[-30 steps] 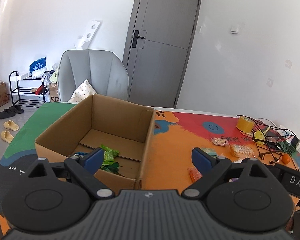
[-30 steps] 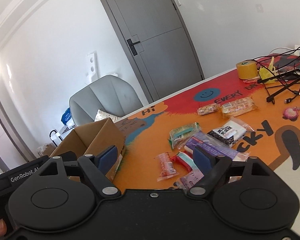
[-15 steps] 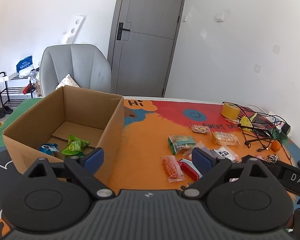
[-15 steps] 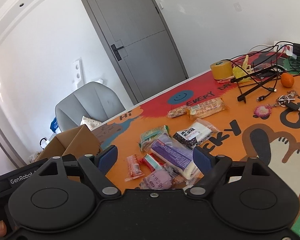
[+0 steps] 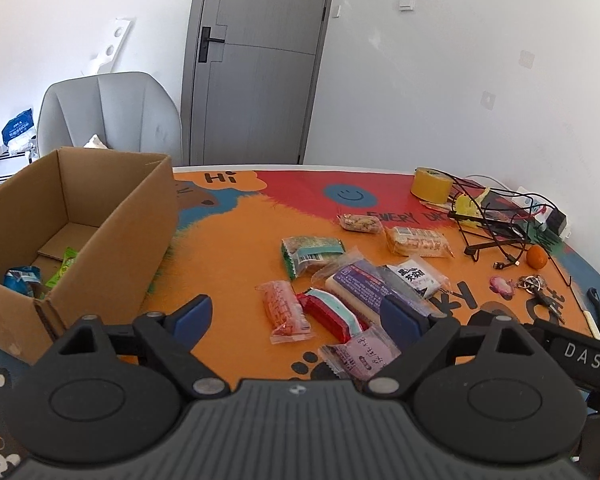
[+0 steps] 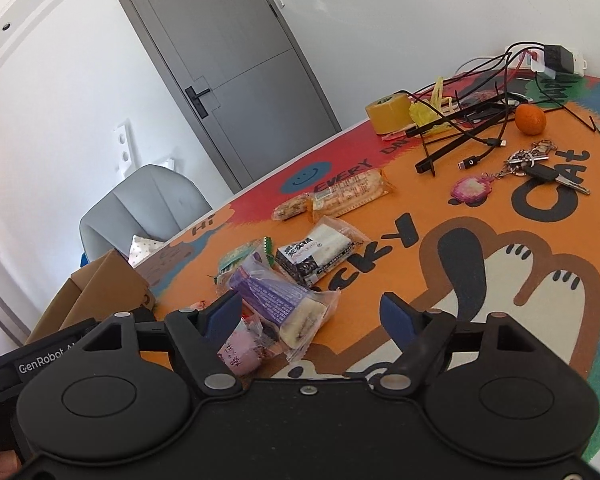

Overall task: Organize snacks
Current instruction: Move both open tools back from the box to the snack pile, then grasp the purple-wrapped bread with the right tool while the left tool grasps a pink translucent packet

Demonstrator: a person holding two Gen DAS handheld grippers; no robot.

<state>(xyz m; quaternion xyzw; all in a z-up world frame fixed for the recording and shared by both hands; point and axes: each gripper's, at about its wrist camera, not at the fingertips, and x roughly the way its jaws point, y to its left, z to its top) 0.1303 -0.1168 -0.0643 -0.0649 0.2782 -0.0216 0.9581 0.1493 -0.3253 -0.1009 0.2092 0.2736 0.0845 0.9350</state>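
Snacks (image 5: 360, 284) lie loose on the counter (image 5: 236, 248); both empty grippers (left (image 5: 296, 314) open, right (image 6: 312, 312) closing) must next pick one for the box (image 5: 112, 216).

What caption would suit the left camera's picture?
Left gripper, jaws closing but empty, above loose snack packets beside a cardboard box holding two.

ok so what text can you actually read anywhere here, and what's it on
"Hi" – tablecloth
"EVERY DA…" – tablecloth, cut off by cables
"CAT" – tablecloth, right wrist view
"DAS" – right hand-held gripper, its label seen from the left wrist view
"GenRobot" – left hand-held gripper, its label seen from the right wrist view
Snack wrappers: print too small or blurred to read
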